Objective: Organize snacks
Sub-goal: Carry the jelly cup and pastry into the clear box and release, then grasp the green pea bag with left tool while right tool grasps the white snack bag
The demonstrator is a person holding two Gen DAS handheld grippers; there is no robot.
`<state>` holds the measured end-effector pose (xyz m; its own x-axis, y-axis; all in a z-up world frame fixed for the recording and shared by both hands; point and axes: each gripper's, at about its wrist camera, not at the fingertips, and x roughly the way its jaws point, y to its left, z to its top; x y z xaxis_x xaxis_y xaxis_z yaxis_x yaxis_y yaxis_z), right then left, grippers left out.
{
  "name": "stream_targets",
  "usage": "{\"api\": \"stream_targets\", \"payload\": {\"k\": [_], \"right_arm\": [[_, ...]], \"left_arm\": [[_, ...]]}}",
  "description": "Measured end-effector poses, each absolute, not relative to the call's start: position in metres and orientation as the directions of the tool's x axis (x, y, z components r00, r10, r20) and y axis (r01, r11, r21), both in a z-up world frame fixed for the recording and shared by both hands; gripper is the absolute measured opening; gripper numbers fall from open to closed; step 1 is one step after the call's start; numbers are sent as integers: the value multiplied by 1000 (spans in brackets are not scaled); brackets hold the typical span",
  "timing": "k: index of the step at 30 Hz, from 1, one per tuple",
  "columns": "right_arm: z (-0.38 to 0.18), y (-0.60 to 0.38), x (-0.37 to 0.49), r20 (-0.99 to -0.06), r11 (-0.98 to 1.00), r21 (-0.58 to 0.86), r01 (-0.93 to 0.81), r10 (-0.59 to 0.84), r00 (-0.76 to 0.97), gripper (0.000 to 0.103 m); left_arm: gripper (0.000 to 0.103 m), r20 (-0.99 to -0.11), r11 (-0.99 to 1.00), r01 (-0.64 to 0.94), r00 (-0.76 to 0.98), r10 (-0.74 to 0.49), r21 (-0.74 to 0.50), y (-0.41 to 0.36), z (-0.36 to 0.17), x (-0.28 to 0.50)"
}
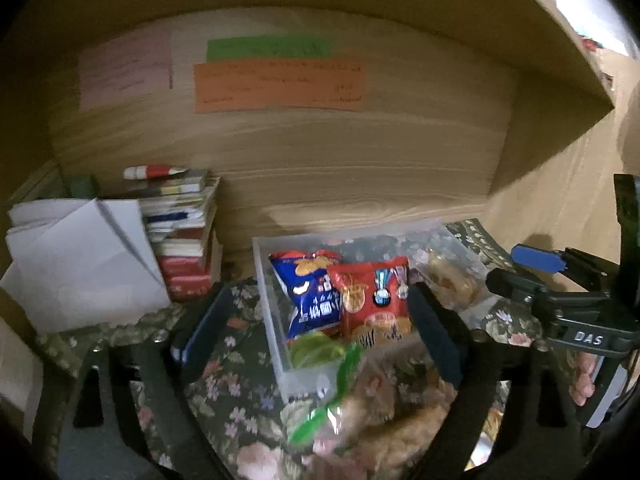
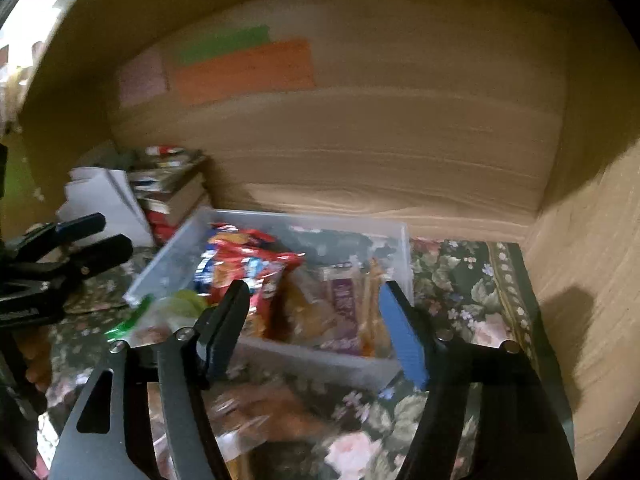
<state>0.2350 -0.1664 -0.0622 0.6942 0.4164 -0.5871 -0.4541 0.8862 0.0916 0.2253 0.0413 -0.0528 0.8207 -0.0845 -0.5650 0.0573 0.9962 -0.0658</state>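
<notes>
I am working inside a wooden shelf bay lined with a floral cloth (image 2: 472, 292), and the step in hand looks like loading loose snacks into the clear bin (image 1: 266, 280) that sits toward the back right of the shelf. The bin is already holding a blue packet (image 1: 310, 292) and a red packet (image 1: 374, 300) side by side at its left end, with pale wrapped snacks (image 2: 352, 300) at its right end.

My left gripper (image 1: 316, 340) is standing wide open, gripping nothing, with the bin's left end between its fingers. Just under it, at the front edge of the shelf, a clear bag with a green strip (image 1: 344, 396) is lying against the bin's front wall; it is blurred, so I cannot tell whether it is resting on the rim or only leaning there. My right gripper (image 2: 316, 332) is also spread wide and empty, hovering over the bin's front wall near its right end.

At the back left corner a stack of books (image 1: 186, 244) and white papers (image 1: 80, 264) are sitting well apart from the bin.

I judge the green-strip bag to be the next piece. That calls for me to lower one gripper over it, pinch the bag by its top, lift it clear of the wall and drop it into the free middle of the bin.
</notes>
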Motion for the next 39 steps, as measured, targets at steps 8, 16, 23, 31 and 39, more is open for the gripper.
{"api": "stream_targets", "payload": {"k": [8,16,23,31,39], "right_arm": [[-70,-156,188,-579,850,115,-514,478,661,79],[-96,-138,149,-610,810,160,-564,530,588,85],[-128,-128,149,-669,830,156,-535,487,561,85],[-133,-141,152,-669,829,194,-524,502,548,63],[-124,-162,137,-642,849,174,-499,482,597,54]], "left_arm": [[93,-597,997,45,799,-75,-66,49,-72,178],[93,-657,997,20,751,-62,-72,57,-107,150],[93,-709,995,19,700,-86,-102,56,-136,135],[93,-721,989,95,677,-147,-113,29,-146,123],[93,-738,976,184,642,-209,-116,-8,-159,123]]}}
